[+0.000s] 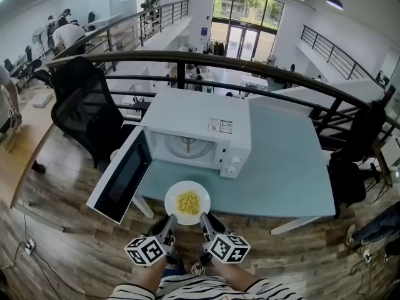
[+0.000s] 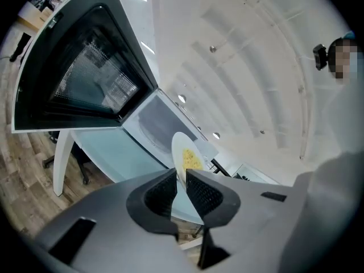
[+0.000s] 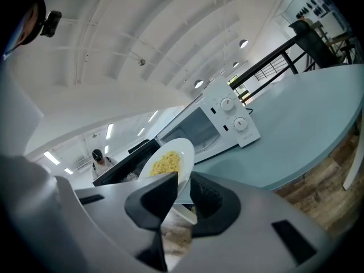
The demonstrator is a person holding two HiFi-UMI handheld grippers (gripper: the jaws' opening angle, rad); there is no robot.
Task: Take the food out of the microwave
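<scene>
White plate (image 1: pixel 174 195) of food (image 1: pixel 188 202) hangs clear of the open microwave (image 1: pixel 200 130), at the surface's (image 1: pixel 287 167) edge; our left gripper (image 1: pixel 169 222) and right gripper (image 1: pixel 205 221) have fingers clamped on its near rim, sharing the load level.

Print on the label (image 1: pixel 220 125) atop the microwave (image 1: pixel 187 114) is too small to read. The near rim of the plate (image 2: pixel 183 152) vanishes between the jaws of the left gripper (image 2: pixel 181 175).
</scene>
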